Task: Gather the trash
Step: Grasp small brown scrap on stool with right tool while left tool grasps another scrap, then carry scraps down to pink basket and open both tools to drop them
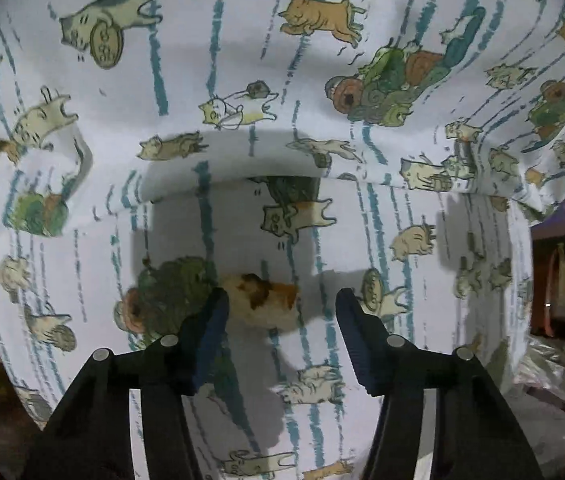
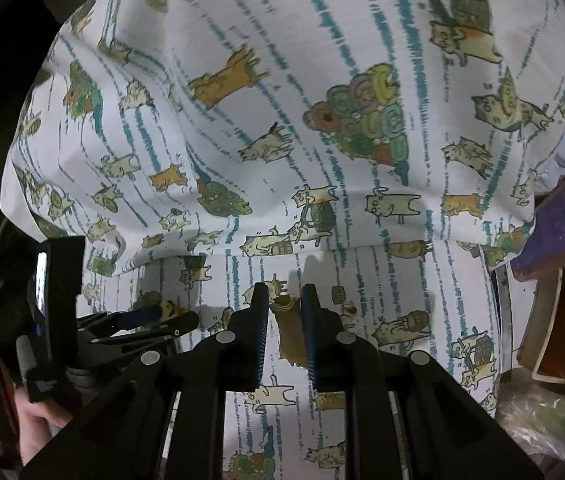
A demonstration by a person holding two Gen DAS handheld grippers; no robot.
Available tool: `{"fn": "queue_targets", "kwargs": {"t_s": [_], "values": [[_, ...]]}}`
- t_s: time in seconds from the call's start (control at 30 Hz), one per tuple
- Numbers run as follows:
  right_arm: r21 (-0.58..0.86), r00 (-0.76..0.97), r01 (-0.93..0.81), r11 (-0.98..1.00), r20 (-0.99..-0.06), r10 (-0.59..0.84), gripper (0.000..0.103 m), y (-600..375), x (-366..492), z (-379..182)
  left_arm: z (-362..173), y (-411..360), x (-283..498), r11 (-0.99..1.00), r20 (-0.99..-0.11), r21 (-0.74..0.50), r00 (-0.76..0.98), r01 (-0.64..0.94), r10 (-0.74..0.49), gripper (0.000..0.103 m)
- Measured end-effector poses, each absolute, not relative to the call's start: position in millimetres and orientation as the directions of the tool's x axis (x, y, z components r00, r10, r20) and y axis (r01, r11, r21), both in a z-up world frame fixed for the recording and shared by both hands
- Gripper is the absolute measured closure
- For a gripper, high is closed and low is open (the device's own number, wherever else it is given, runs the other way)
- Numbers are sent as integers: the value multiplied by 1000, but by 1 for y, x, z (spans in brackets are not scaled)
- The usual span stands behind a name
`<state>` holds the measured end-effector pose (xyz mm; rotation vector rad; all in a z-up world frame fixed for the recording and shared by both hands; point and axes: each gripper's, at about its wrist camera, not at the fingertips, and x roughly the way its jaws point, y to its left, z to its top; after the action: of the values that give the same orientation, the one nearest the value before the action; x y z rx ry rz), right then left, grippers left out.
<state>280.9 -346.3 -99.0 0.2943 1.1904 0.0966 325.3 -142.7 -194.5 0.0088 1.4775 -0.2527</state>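
A crumpled orange, brown and white scrap of trash [image 1: 264, 300] lies on the cat-print cloth [image 1: 242, 80]. My left gripper [image 1: 282, 300] is open with its fingers on either side of the scrap; the scrap touches the left finger [image 1: 212, 320]. In the right wrist view, my right gripper [image 2: 285, 300] is shut on a brown paper-like scrap [image 2: 290, 336], held just above the cloth. The left gripper [image 2: 154, 318] also shows at the lower left of that view, with its scrap [image 2: 172, 307] between its tips.
The cloth [image 2: 282, 120] drapes over a raised ledge behind both grippers. At the right stand a purple box [image 2: 562, 224], a red-brown container [image 2: 554, 340] and clear plastic bags [image 2: 542, 420]. Clutter also shows at the right edge of the left wrist view [image 1: 558, 300].
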Motion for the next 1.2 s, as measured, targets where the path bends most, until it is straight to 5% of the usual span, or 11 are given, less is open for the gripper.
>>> {"fn": "queue_targets", "kwargs": {"t_s": [0.07, 0.13, 0.27, 0.33, 0.63, 1.2], "values": [[273, 376, 88, 958, -900, 222, 87, -348, 280, -97, -199, -142, 324, 979, -989, -110, 80, 171, -125, 50], [272, 372, 92, 958, -901, 221, 87, -348, 280, -97, -199, -144, 323, 982, -992, -61, 102, 179, -80, 68], [293, 364, 142, 946, -904, 225, 87, -349, 284, -92, -197, -145, 320, 975, -991, -84, 89, 206, -104, 79], [296, 363, 175, 939, -906, 218, 87, -347, 284, -85, -190, -138, 317, 979, -987, -91, 112, 183, -113, 96], [368, 373, 110, 923, -876, 305, 87, -315, 259, -47, -141, -123, 272, 974, -955, -129, 240, 189, -173, 95], [212, 445, -47, 976, -870, 210, 87, -283, 225, -20, -102, -74, 224, 975, -915, -162, 347, 154, -207, 96]]}}
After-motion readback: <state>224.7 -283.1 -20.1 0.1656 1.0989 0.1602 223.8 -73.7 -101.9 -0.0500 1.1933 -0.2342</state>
